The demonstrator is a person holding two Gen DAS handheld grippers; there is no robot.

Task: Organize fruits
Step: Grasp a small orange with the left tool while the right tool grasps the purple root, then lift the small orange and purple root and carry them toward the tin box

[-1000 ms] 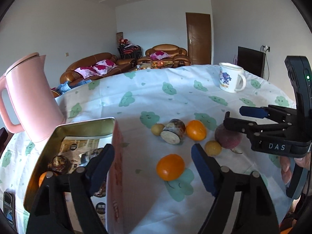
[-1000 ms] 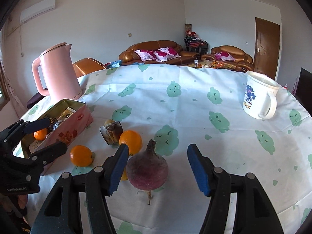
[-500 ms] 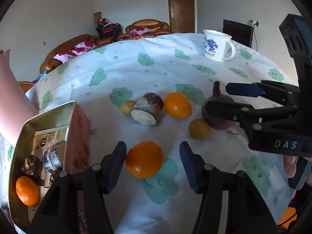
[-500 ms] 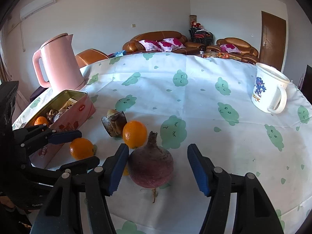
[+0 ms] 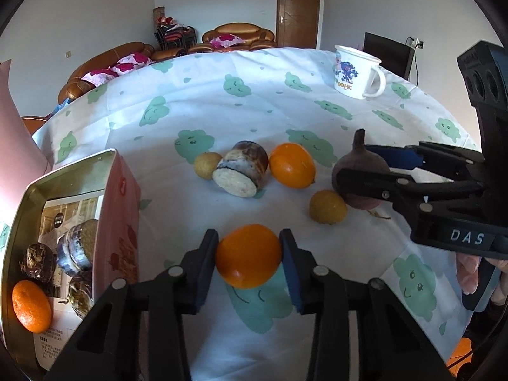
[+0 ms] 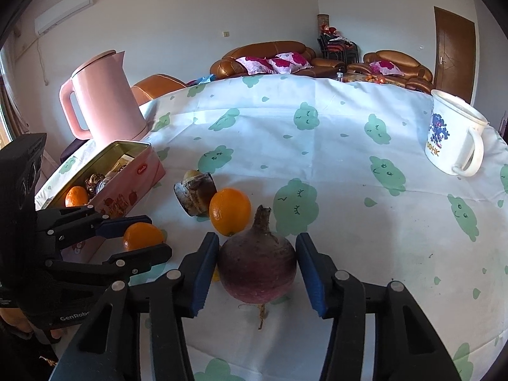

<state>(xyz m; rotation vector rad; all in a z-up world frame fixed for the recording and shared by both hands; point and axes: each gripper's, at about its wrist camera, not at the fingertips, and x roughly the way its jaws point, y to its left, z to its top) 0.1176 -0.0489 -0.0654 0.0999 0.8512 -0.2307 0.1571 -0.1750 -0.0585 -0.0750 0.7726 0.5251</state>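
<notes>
An orange (image 5: 247, 255) rests on the cloud-print cloth between the pads of my left gripper (image 5: 248, 235). Those jaws are closing, and both blue pads touch its sides. The same left gripper (image 6: 156, 236) and orange (image 6: 139, 235) show at the left of the right wrist view. My right gripper (image 6: 257, 238) straddles a dark purple beet (image 6: 257, 266) that stands on the cloth. Its jaws are closing too, with the pads against the beet's flanks. An open pink tin (image 5: 73, 171) at the left holds an orange (image 5: 31, 305) and brown pieces.
A second orange (image 5: 292, 165), a cut brown root piece (image 5: 243, 173) and two small yellow fruits (image 5: 328, 207) (image 5: 207, 165) lie mid-table. Behind the tin stands a pink kettle (image 6: 104, 98); a white mug (image 6: 454, 136) sits far right.
My left gripper came down and forward over the near orange, and its jaws narrowed from wide to touching it. The right gripper's jaws drew in onto the beet.
</notes>
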